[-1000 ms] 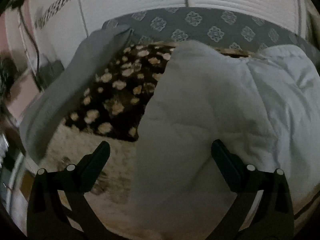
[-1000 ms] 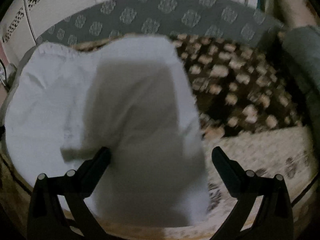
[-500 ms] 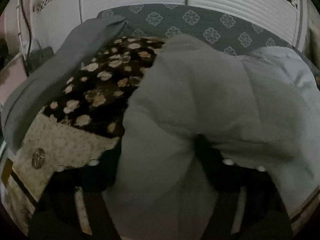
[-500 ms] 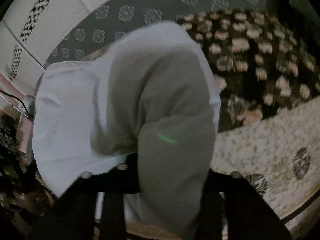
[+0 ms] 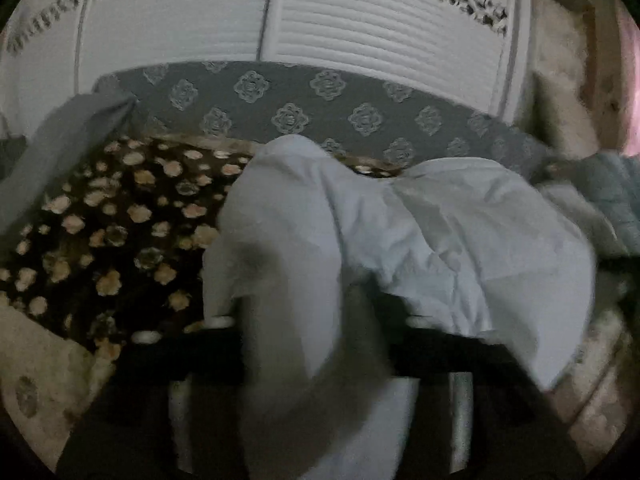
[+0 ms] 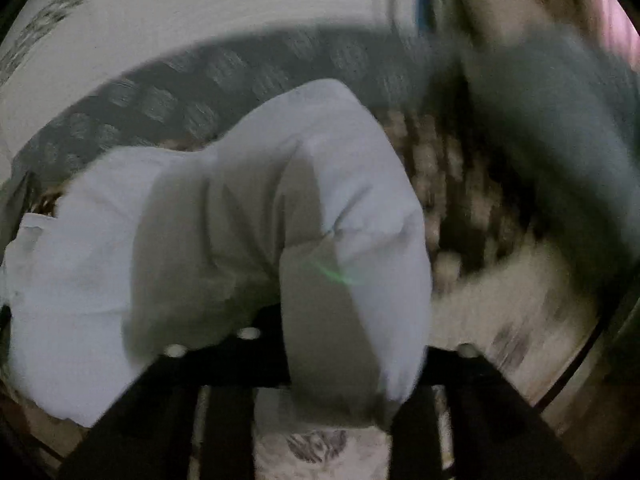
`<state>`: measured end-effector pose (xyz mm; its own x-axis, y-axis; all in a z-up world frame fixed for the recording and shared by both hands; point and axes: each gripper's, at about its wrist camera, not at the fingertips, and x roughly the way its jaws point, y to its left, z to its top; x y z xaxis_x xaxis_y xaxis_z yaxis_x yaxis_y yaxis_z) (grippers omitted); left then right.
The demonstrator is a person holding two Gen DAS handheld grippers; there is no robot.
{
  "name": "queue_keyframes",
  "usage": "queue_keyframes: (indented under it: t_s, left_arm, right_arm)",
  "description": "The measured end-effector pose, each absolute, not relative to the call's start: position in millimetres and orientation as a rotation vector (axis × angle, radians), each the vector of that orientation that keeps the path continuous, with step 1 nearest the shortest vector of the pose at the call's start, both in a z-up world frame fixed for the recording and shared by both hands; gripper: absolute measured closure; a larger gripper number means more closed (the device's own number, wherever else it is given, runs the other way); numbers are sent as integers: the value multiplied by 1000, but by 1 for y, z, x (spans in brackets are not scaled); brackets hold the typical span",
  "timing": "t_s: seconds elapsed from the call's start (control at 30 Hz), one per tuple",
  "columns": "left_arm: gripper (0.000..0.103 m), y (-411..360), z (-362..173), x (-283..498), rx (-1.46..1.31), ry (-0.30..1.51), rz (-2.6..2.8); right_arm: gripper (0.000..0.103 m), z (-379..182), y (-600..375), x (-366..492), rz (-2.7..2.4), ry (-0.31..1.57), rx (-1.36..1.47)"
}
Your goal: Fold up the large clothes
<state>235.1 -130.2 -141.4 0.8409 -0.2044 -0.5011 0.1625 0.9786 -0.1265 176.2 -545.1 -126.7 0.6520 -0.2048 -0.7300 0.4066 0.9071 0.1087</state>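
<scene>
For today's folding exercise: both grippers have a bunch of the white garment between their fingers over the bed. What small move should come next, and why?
Probably lift and draw the left gripper and right gripper apart. The white garment bunches thickly in each and lies crumpled on the floral bedspread, so it needs spreading flat before a fold.

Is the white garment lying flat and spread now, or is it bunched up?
Bunched up. The white garment rises in creased humps, and a thick fold of it hangs over the gripper bars in both wrist views.
</scene>
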Motion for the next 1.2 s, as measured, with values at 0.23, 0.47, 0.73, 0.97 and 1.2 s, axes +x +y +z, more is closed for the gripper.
queue_keyframes:
  t_s: [0.23,0.47,0.73,0.97,1.2]
  left_arm:
    - [3,-62,-112,209,-97,506,-65]
    - [3,49,-41,144,-168,427,115]
    - [3,81,-28,76,-42,427,176]
    - [3,57,-21,36,75,463,144]
    - [3,41,-35,6,-15,491,83]
  right_arm:
    - [41,-98,-523,153,-292,776,119]
    - [4,-38,-503,84,-360,517,153]
    - [2,-23,-454,8,-210,418,84]
    - [2,-20,-405,-25,-151,385,-17]
    - [2,-44,-366,-58,-125,396,-38]
